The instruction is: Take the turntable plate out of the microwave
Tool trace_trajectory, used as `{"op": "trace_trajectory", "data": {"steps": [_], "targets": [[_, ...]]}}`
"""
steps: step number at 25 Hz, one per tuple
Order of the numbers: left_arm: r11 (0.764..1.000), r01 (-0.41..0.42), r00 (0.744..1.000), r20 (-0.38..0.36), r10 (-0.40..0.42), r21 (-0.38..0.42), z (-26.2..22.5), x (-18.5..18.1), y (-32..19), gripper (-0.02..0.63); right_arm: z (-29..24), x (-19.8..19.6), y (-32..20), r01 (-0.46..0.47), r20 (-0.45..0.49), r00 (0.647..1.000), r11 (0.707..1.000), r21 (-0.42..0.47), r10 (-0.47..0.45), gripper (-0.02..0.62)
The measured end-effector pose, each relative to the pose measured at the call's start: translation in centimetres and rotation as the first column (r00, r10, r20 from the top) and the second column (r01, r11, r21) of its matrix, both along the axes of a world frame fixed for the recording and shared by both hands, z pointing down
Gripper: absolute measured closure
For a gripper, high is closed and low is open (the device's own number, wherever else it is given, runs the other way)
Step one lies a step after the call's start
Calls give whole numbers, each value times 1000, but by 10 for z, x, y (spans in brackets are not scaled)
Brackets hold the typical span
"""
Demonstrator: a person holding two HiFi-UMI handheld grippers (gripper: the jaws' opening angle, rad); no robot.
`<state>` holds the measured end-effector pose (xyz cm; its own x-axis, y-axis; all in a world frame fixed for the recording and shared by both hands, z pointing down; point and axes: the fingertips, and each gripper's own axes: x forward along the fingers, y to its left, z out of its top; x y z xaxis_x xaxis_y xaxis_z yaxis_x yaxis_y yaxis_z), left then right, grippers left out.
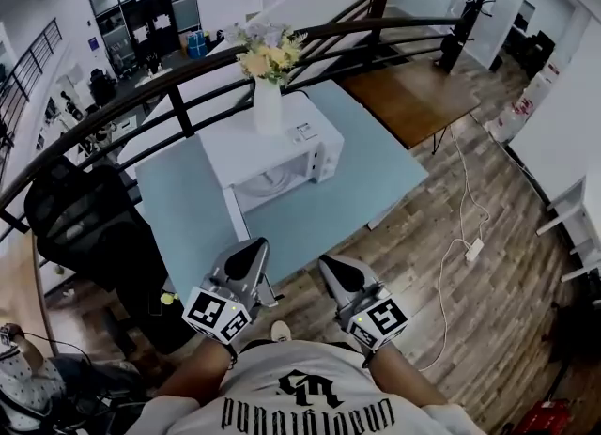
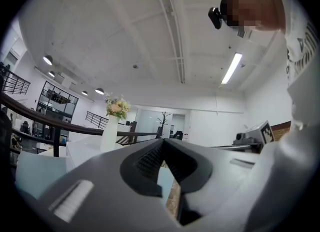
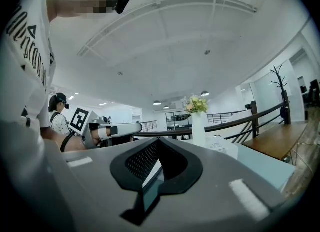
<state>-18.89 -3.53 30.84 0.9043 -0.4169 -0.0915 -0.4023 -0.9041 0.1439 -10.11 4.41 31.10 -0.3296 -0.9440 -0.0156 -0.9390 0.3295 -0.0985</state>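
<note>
The left claw point(image 1: 255, 248) is pressed together with nothing between its jaws, and so is the right claw point(image 1: 327, 262). Both point level towards the table point(image 1: 188, 208), side by side and close to the person's body, about at its near edge and well apart from anything on it.

Further out, the microwave point(image 1: 305, 137) stands towards the far edge of the table, a vase point(image 1: 268, 109) of flowers on its top. Its door point(image 1: 237, 225) appears to be swung open on the left, so the opening faces the near edge. The turntable plate point(image 1: 274, 182) sits inside, low in the cavity and only partly in view.

I judge this to be the approach: no grasp has begun. The next move calls for bringing a claw up to the opening, spreading its jaws and taking the plate by its near rim.

The plate looks round and seems to lie flat, face up, so it has no long axis; its rim towards the near edge is the natural place to grip.
</note>
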Motion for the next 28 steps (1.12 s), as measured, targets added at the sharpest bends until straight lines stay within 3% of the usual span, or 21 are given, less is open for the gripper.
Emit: {"op": "trace_trajectory", "data": {"steps": [9,15,19,28], "targets": [[998,57,998,-2,-57,-13,7,-2,-51,557,12,-8,-64,88,2,996,996,-33,-88,592],[989,145,989,3,-145,-20,11,5,-74,557,16,1,-104,198,14,980,979,-45,-198,592],[971,234,972,-2,-234,-56,12,14,-88,557,20,16,-130,285,25,958,957,-58,-284,592],[916,398,917,17,-398,-51,15,68,-111,557,22,81,-172,435,37,900,898,-61,-433,591]]}}
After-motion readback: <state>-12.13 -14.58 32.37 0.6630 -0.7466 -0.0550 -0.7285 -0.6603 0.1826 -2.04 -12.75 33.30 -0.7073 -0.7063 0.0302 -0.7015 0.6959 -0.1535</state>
